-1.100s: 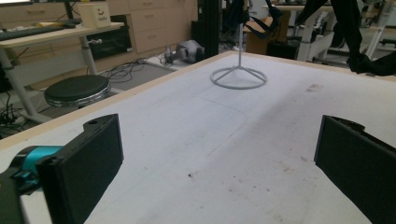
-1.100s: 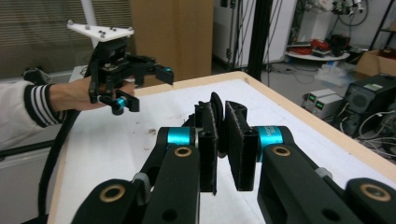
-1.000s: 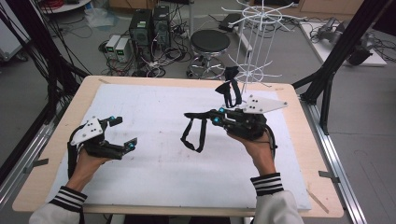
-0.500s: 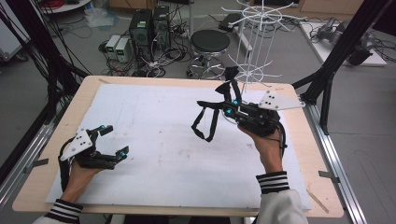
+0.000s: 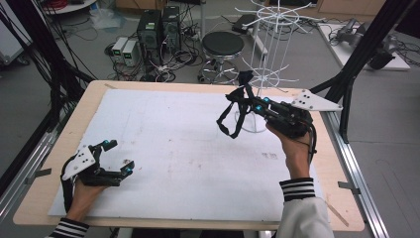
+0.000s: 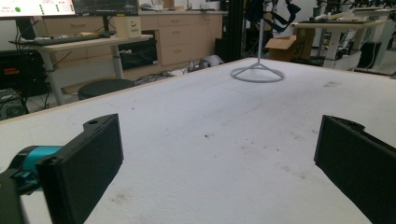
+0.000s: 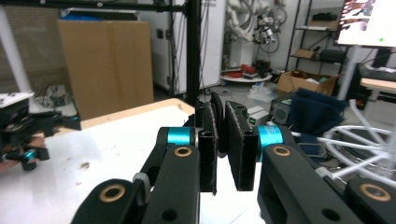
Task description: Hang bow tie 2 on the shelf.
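Black strap (image 5: 233,116) hung pinched in our right gripper (image 5: 246,100), upper right near white rack (image 5: 267,54). Left gripper (image 5: 119,157) wide open, empty, lower left. We needed slow lift, loop over hook.

It is a robotics lab: black desktop computer towers (image 5: 158,29) amid tangled cables on the grey floor, far beyond the left gripper (image 5: 106,161), and cluttered wooden workbenches (image 6: 182,28).

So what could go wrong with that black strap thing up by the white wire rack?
The strap dangles in loops from the shut right gripper, so a loop might snag on the rack's thin wire arms. A bump could tip the rack, which looks light. The left gripper sits open and far off, too far to steady it.
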Tool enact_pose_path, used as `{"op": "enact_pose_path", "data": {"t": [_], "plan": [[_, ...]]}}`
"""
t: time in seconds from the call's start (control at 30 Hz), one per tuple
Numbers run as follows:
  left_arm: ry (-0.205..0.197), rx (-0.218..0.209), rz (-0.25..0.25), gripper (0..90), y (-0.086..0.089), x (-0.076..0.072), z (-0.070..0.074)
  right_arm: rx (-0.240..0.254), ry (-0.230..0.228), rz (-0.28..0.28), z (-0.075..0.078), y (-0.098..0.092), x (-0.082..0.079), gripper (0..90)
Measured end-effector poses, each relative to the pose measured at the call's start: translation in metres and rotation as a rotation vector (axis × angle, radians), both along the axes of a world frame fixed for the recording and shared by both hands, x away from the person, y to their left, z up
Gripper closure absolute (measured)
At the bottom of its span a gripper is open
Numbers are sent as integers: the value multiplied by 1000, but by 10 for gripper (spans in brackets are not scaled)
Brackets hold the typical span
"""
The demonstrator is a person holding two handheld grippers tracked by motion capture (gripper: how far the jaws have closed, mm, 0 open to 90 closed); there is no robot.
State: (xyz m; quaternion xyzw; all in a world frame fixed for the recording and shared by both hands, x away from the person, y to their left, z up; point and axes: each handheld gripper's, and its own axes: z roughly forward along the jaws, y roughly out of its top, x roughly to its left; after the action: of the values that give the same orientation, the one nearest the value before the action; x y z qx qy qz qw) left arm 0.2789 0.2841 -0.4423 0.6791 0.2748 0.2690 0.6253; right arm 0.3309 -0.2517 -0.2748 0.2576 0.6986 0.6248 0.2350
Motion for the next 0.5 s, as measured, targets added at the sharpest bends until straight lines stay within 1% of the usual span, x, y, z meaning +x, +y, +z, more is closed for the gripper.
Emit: {"op": "enact_pose_path", "data": {"t": [0.1,0.2,0.37,0.5], "plan": [[1,-8,12,17,2,-2,-3,8,-2,-28,1,-8,3,837],[6,-26,5,17,4,-2,-6,11,0,-49,1,-14,5,837],[1,-30,10,17,4,-3,-7,25,1,-76,2,-24,8,837],[-3,-16,16,17,4,-3,-8,31,-4,-98,3,-28,11,837]]}}
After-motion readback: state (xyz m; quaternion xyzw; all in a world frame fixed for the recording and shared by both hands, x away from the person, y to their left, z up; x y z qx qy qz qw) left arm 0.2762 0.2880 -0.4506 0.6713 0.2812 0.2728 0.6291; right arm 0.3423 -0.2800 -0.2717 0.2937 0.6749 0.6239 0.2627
